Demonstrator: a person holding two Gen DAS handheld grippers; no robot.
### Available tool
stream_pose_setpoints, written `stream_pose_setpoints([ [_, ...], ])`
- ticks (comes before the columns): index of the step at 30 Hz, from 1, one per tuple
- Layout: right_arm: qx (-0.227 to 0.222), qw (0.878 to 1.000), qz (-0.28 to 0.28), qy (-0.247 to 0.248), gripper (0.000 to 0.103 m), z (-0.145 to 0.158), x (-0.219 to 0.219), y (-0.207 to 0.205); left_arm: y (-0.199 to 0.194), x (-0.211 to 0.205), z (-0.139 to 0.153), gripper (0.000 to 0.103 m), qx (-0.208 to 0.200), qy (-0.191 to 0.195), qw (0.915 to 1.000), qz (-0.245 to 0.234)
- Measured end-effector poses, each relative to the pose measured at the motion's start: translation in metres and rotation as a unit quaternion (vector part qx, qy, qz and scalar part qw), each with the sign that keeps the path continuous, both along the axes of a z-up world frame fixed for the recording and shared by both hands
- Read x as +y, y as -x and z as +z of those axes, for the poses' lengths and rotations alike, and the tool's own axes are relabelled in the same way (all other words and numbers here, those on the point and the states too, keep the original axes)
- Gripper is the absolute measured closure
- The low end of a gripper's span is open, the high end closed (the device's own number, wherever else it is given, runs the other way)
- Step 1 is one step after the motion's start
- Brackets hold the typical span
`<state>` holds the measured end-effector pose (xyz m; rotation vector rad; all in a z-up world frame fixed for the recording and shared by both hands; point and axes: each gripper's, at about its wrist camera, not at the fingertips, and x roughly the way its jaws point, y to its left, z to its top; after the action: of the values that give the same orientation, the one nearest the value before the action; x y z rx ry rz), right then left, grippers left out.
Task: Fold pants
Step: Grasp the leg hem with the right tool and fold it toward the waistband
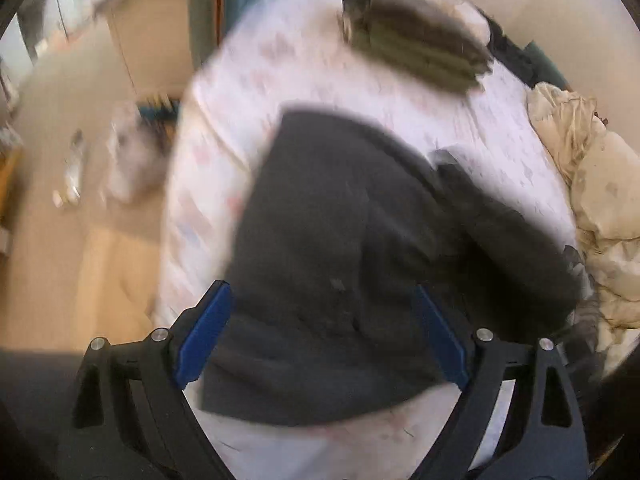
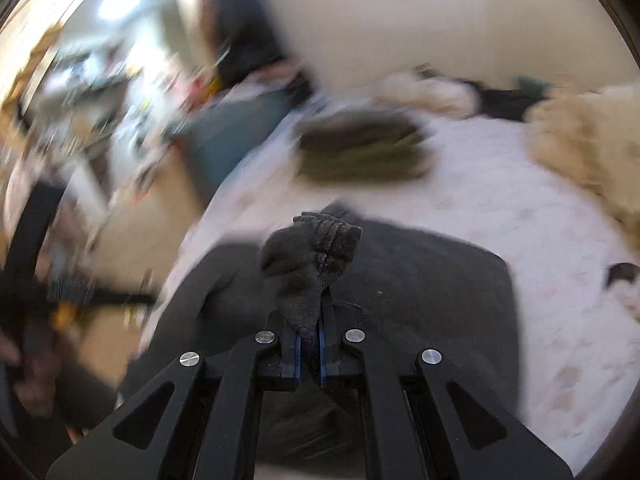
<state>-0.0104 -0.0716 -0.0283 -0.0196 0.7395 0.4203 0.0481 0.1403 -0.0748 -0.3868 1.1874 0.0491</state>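
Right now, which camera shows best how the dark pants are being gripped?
The right wrist view: the right gripper is shut on a bunched ribbed edge of the dark grey pants. The left wrist view shows the pants spread on the bed, under the open left gripper, ungripped.

light: bright, soft | blur: heavy motion smear | edges: fisheye-warped, dark rim

The left gripper (image 1: pixel 320 332) points steeply down with jaws wide apart, while the right gripper (image 2: pixel 310 344) is clamped tight.
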Motion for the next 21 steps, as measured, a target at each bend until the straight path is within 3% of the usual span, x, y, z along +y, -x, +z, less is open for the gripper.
stream_pose_setpoints([
  [3,0.056,0.994,0.046,0.088,0.087,-0.055,0.041,0.018,0.002,-0.01,-0.01,0.014,0.015,-0.012,0.9995,-0.023],
  [4,0.068,0.989,0.064,0.11,0.078,-0.069,0.047,0.025,0.003,-0.013,-0.01,0.014,0.014,-0.014,0.9994,-0.029],
  [5,0.077,0.988,0.075,0.11,0.072,-0.073,0.047,0.027,0.004,-0.015,-0.009,0.014,0.011,-0.016,0.9993,-0.033],
  [7,0.098,0.988,0.095,0.077,0.05,-0.066,0.041,0.024,0.006,-0.016,-0.008,0.014,0.007,-0.017,0.9991,-0.039],
  [12,0.109,0.992,0.058,0.005,0.05,-0.028,0.004,0.01,0.006,-0.015,-0.006,0.014,0.005,-0.015,0.9991,-0.039],
  [15,0.125,0.991,-0.044,-0.025,0.051,-0.021,-0.041,-0.013,0.003,-0.024,-0.009,0.014,0.01,-0.028,0.998,-0.056],
  [16,0.136,0.985,-0.097,-0.032,0.051,-0.026,-0.064,-0.025,0.001,-0.031,-0.011,0.014,0.011,-0.035,0.9974,-0.062],
  [18,0.172,0.977,-0.124,-0.028,0.051,-0.046,-0.08,-0.04,-0.005,-0.055,-0.018,0.014,0.013,-0.059,0.9934,-0.097],
  [20,0.273,0.953,-0.13,-0.021,0.064,-0.094,-0.085,-0.056,-0.01,-0.078,-0.027,0.014,0.015,-0.062,0.9898,-0.127],
  [21,0.289,0.948,-0.133,-0.013,0.069,-0.105,-0.085,-0.056,-0.012,-0.09,-0.034,0.014,0.019,-0.047,0.9889,-0.139],
])
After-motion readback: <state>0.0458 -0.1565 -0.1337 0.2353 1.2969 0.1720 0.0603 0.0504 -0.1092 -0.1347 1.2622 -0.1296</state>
